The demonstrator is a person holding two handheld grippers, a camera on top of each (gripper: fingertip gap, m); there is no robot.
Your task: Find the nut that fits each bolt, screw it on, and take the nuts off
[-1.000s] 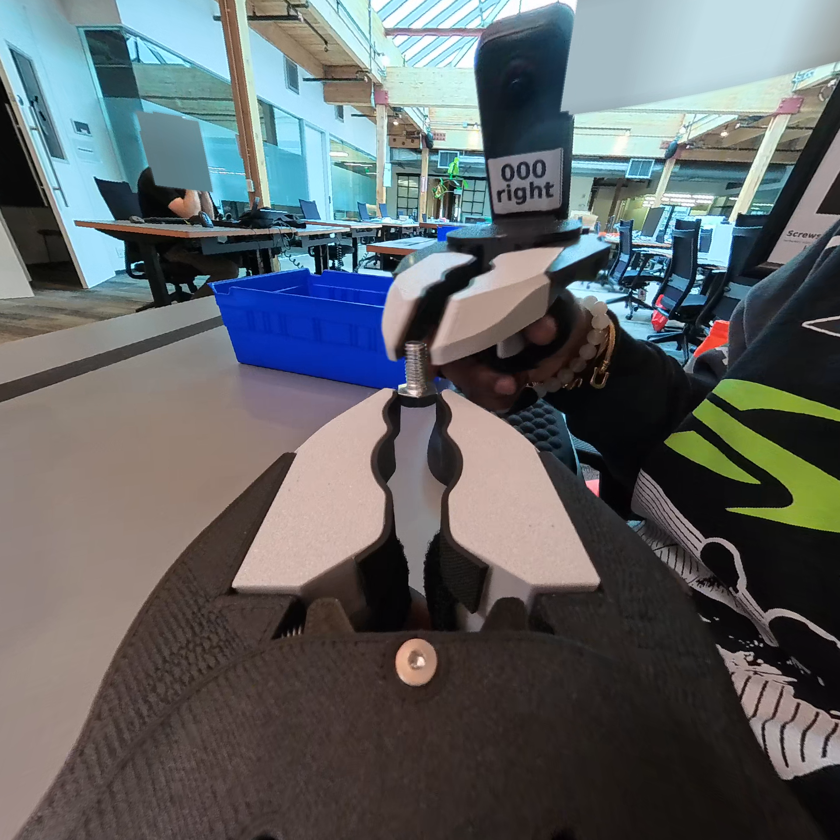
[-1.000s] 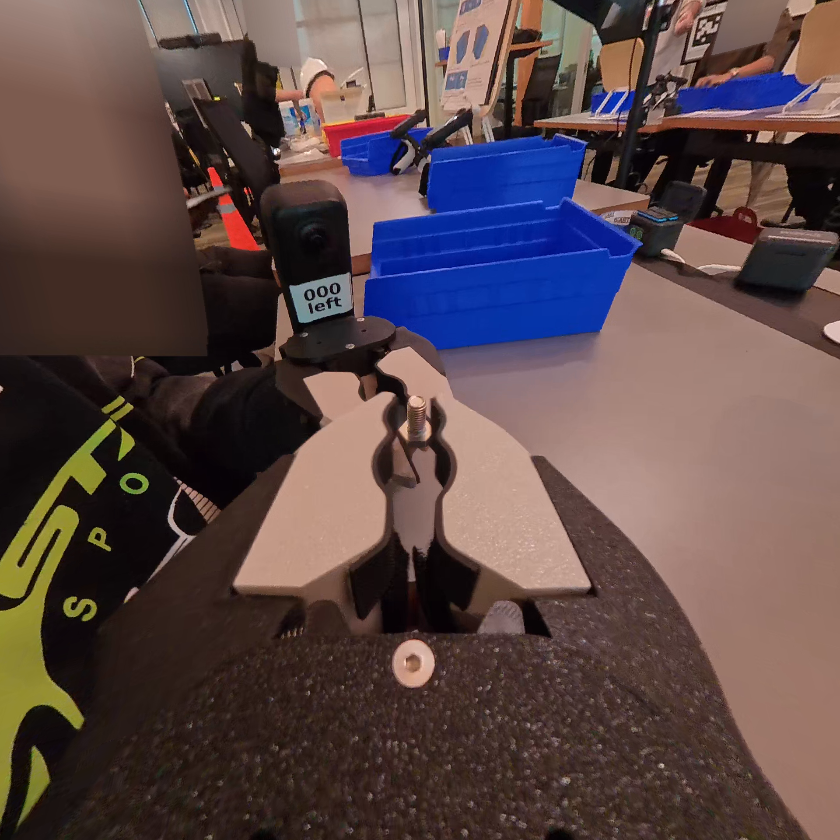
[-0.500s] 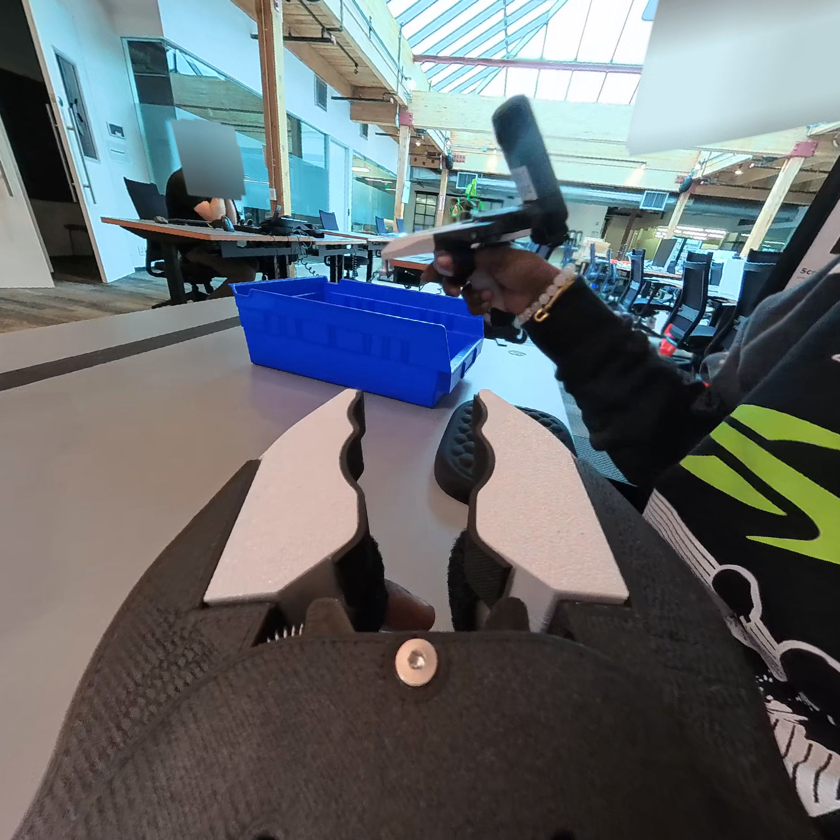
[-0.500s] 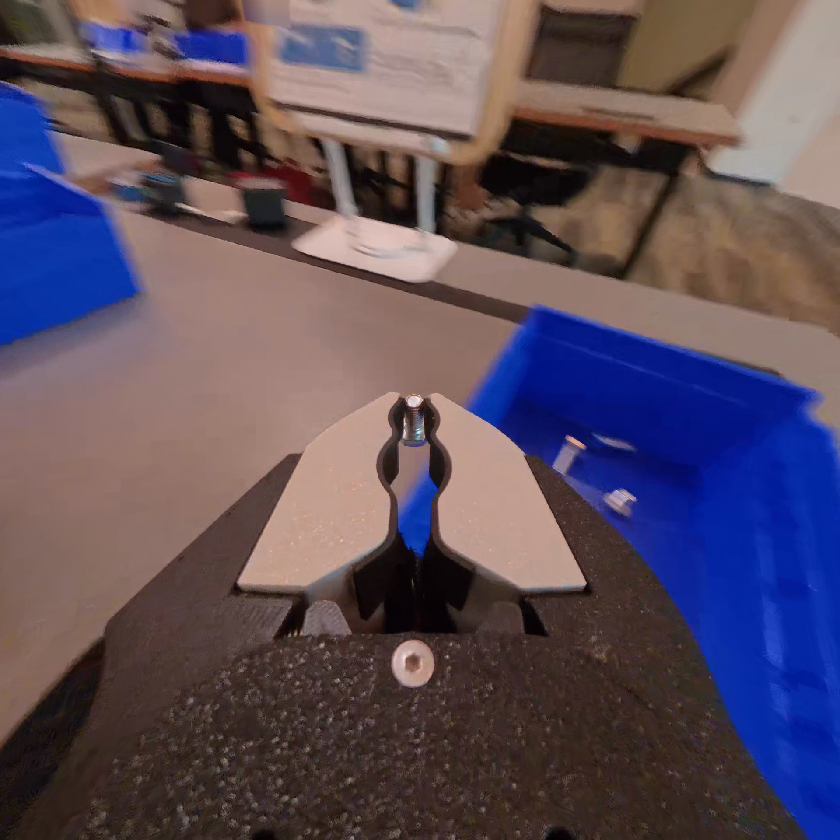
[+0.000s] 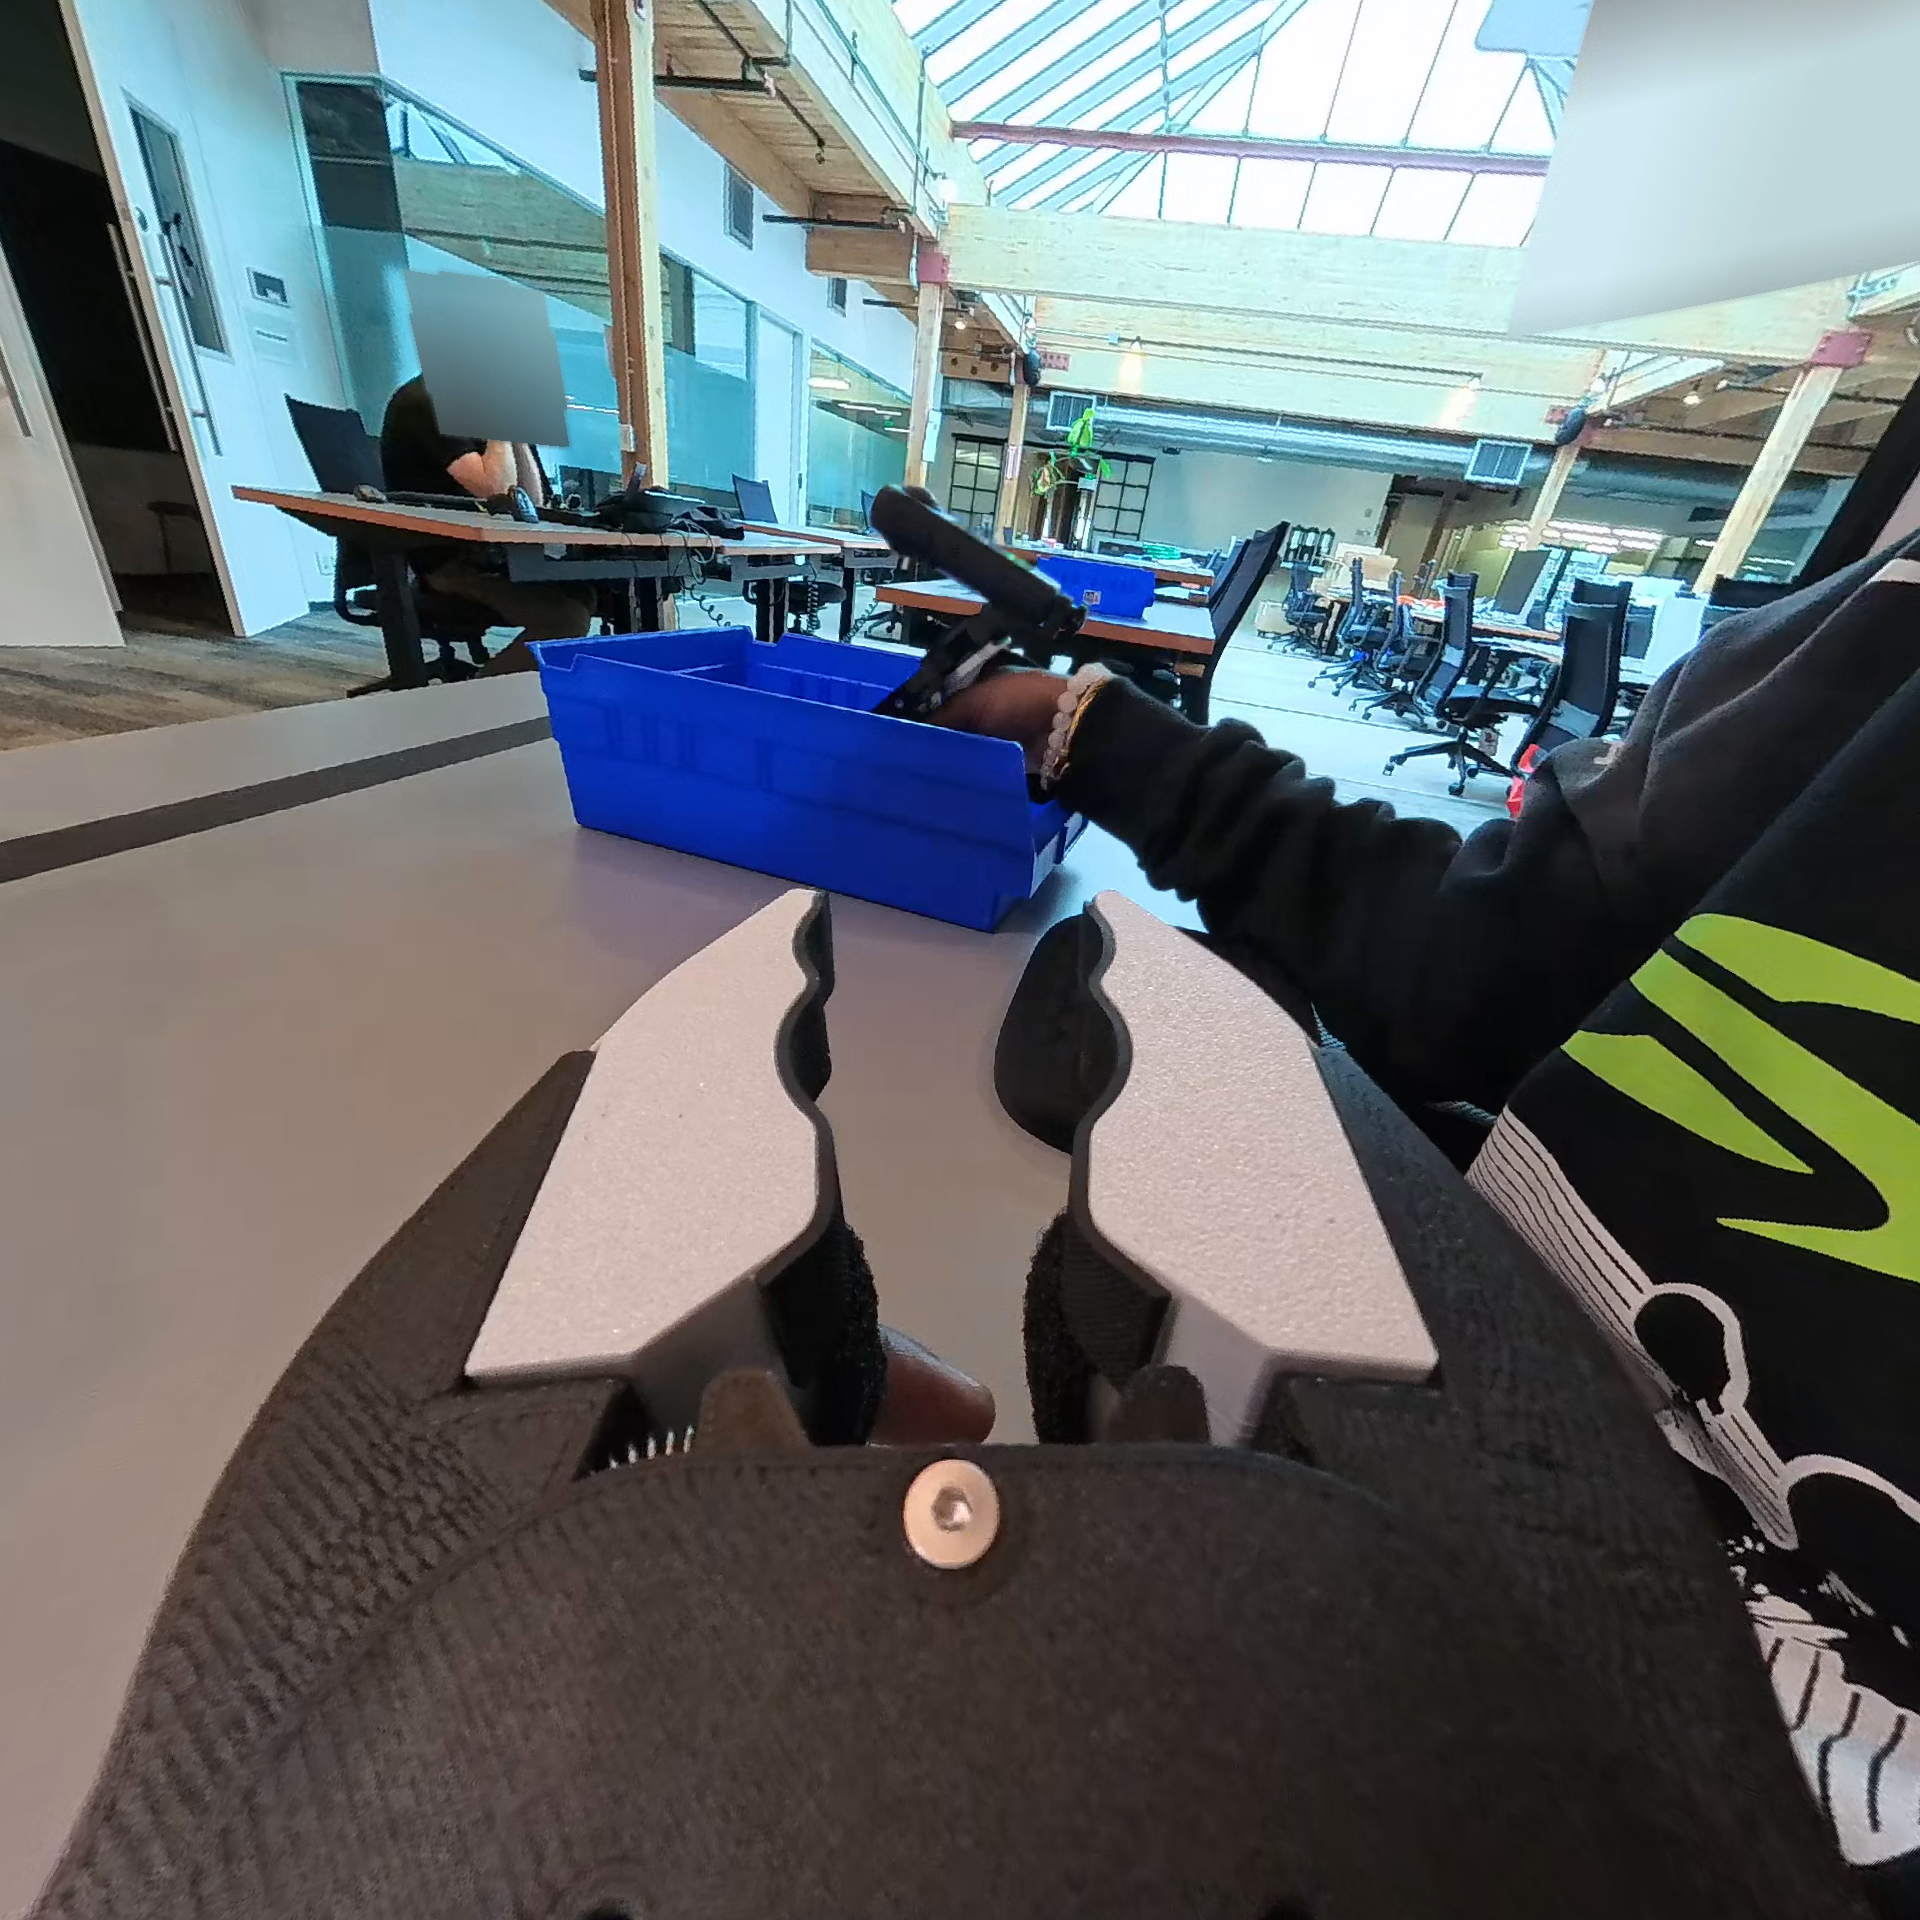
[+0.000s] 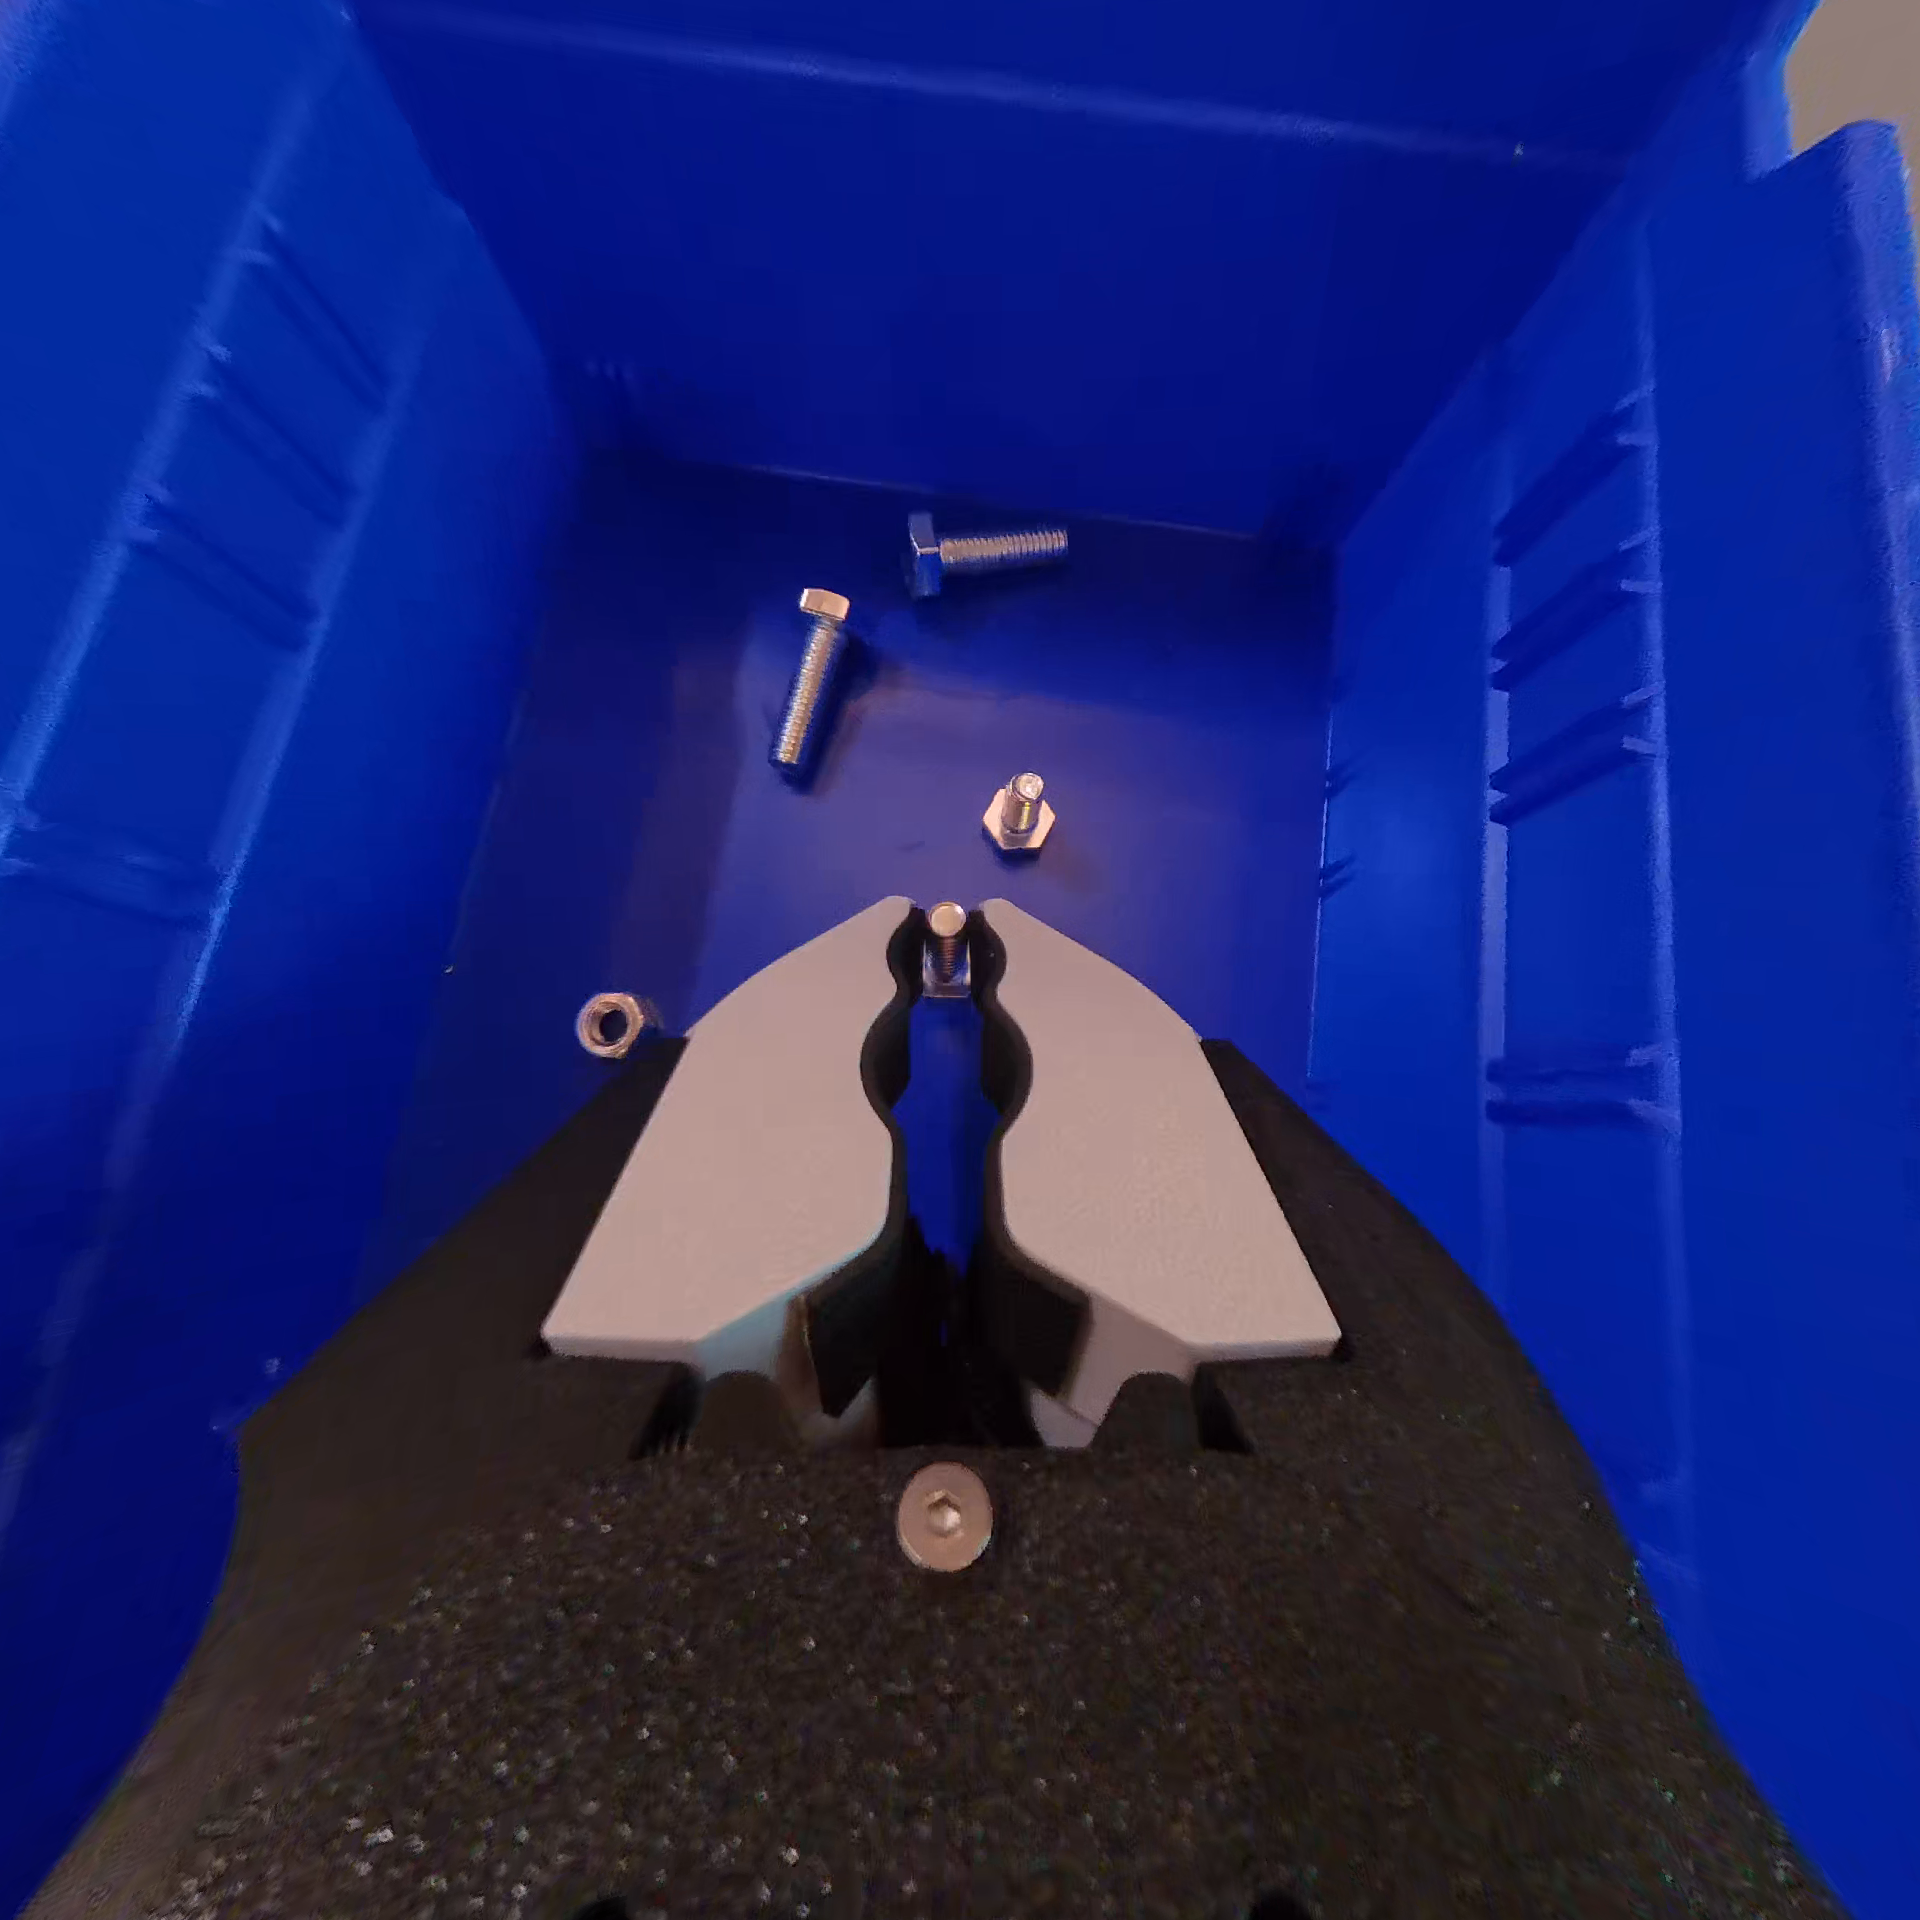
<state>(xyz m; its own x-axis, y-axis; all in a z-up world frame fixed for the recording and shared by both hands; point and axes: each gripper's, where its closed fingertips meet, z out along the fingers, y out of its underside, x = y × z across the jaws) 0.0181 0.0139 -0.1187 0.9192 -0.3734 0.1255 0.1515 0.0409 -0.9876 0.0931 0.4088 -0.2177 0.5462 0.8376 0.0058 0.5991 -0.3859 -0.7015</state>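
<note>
Right wrist view: bolt [image 6: 945, 951] pinched between fingers [image 6: 821, 1049] (inside bin [image 6: 312, 520]).

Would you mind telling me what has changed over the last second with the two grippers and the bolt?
The left gripper let go of the nut end and opened; its fingers now stand apart with nothing between them. The right gripper swung away with the bolt and went down into the blue bin, above the loose bolts and nut. Unchanged: the right gripper stays shut on the bolt, and the bin has not moved.

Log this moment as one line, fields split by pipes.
left gripper open, empty, over table | right gripper shut on bolt, inside blue bin | bin floor: three bolts, one nut
</note>
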